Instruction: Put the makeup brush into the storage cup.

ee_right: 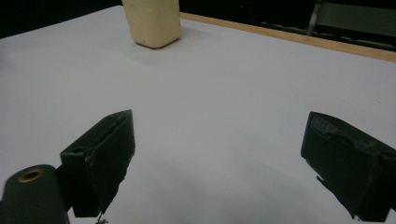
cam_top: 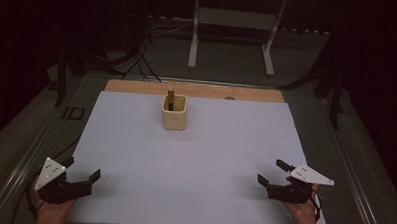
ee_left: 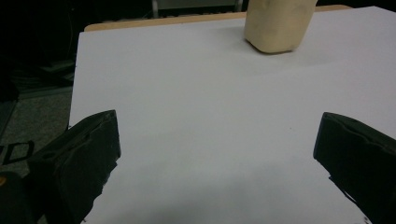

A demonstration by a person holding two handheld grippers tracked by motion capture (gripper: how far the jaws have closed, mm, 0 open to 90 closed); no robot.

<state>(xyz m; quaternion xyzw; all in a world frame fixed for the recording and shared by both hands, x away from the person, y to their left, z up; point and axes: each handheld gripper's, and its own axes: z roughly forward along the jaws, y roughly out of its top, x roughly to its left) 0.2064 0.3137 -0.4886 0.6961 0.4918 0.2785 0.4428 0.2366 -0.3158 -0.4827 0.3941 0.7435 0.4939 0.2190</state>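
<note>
A cream square cup [cam_top: 174, 113] stands at the back middle of the white table sheet [cam_top: 185, 156]. A brown stick with a pale round tip [cam_top: 170, 94] stands upright in it. The cup's lower part shows far ahead in the left gripper view [ee_left: 278, 25] and the right gripper view [ee_right: 152, 22]. My left gripper [cam_top: 81, 169] rests open at the front left corner, nothing between its jaws. At the front right my right gripper [cam_top: 273, 172] is open too and holds nothing. Both are far from the cup.
A wooden board edge [cam_top: 197, 90] shows behind the sheet. Beyond the table stands a white metal frame [cam_top: 232, 30] on the floor, with dark cables [cam_top: 138, 62] at the back left. A small dark object [cam_top: 74, 112] lies left of the sheet.
</note>
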